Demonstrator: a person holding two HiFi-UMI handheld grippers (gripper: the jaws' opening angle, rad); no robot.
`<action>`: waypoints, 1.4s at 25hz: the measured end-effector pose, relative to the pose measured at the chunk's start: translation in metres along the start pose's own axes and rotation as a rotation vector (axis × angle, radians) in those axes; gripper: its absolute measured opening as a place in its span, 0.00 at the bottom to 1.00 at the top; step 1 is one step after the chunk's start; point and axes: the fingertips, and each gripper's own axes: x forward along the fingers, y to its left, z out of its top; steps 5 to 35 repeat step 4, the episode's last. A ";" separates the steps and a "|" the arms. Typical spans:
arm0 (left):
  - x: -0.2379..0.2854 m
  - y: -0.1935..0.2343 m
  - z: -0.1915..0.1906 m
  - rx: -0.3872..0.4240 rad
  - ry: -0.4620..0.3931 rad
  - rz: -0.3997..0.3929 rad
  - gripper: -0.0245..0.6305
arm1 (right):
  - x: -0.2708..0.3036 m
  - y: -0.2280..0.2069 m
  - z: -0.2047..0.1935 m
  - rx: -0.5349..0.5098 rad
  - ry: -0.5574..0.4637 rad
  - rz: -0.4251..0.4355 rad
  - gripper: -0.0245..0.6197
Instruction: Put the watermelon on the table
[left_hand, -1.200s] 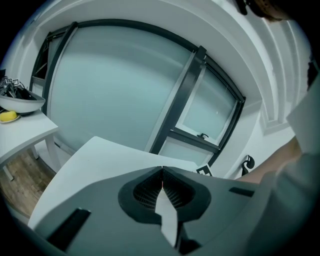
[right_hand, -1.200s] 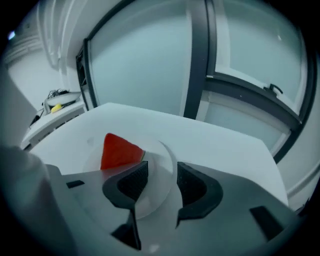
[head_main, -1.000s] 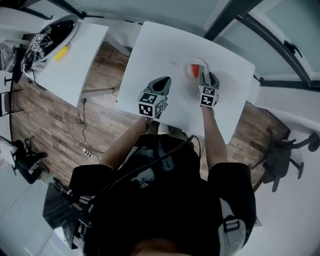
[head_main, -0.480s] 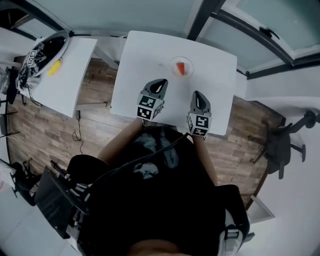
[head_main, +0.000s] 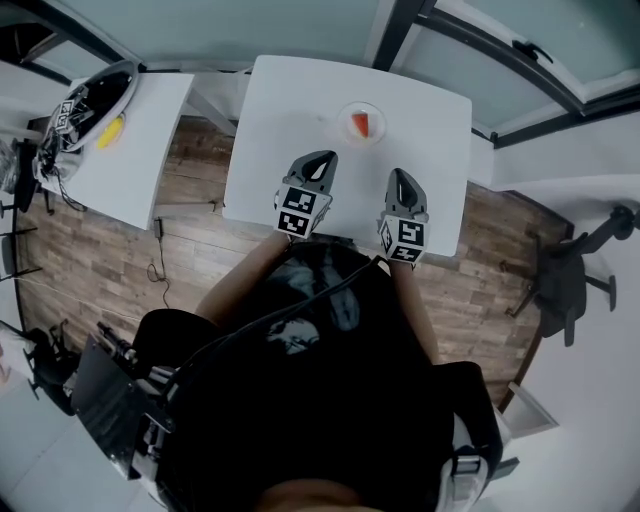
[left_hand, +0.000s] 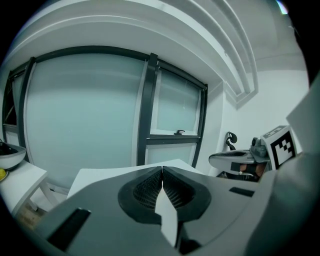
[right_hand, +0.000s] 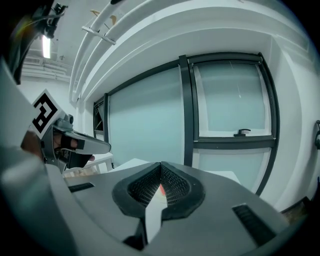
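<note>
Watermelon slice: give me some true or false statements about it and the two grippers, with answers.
1. The watermelon slice is on the white table. True.
2. The right gripper holds the slice. False: its jaws are together with nothing in them, and it is well clear of the slice.
3. The left gripper has its jaws shut and empty. True.
4. The slice lies nearer the person than both grippers. False: it lies beyond their tips, towards the table's far edge.
5. A second white table stands at the left of the head view. True.
</note>
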 end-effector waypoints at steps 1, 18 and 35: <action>0.000 -0.001 -0.002 -0.001 0.002 -0.002 0.05 | -0.002 -0.001 -0.001 -0.004 0.001 -0.002 0.05; -0.003 -0.008 -0.012 -0.014 0.023 -0.009 0.05 | -0.012 0.000 -0.009 -0.033 0.018 -0.003 0.05; -0.003 -0.008 -0.012 -0.014 0.023 -0.009 0.05 | -0.012 0.000 -0.009 -0.033 0.018 -0.003 0.05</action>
